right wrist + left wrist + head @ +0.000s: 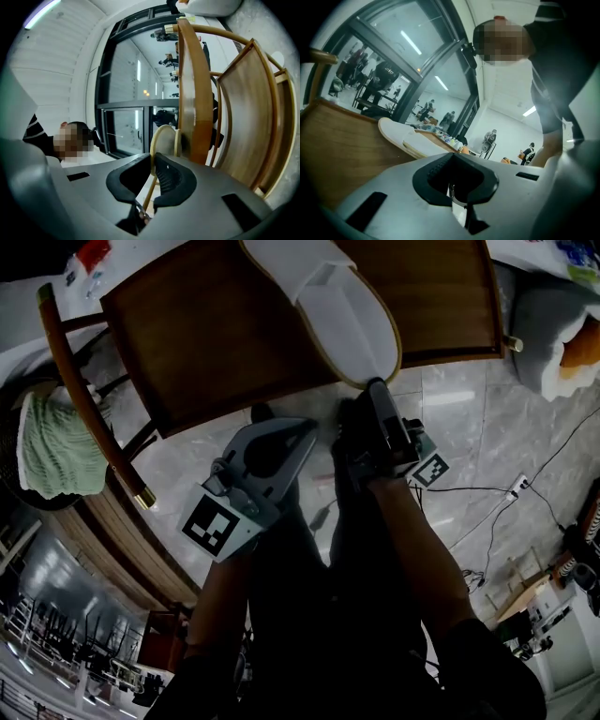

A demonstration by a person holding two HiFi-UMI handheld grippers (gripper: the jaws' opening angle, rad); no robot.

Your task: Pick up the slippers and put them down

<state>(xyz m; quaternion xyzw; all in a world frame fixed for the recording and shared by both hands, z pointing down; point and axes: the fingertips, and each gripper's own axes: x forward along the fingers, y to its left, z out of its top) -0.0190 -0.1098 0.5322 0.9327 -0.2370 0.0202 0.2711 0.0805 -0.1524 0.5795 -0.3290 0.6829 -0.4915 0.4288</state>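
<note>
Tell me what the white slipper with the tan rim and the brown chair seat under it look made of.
White slipper: seemingly soft matte fabric, tan piping round the sole; weave too small to tell. Brown chair seat: wood, by its grain streaks, with a smooth, slightly glossy varnish.

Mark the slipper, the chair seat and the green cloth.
slipper (361, 329), head view, white insole near the heel.
chair seat (216, 343), head view, bare wood left of the slipper.
green cloth (52, 451), head view, its middle.
</note>
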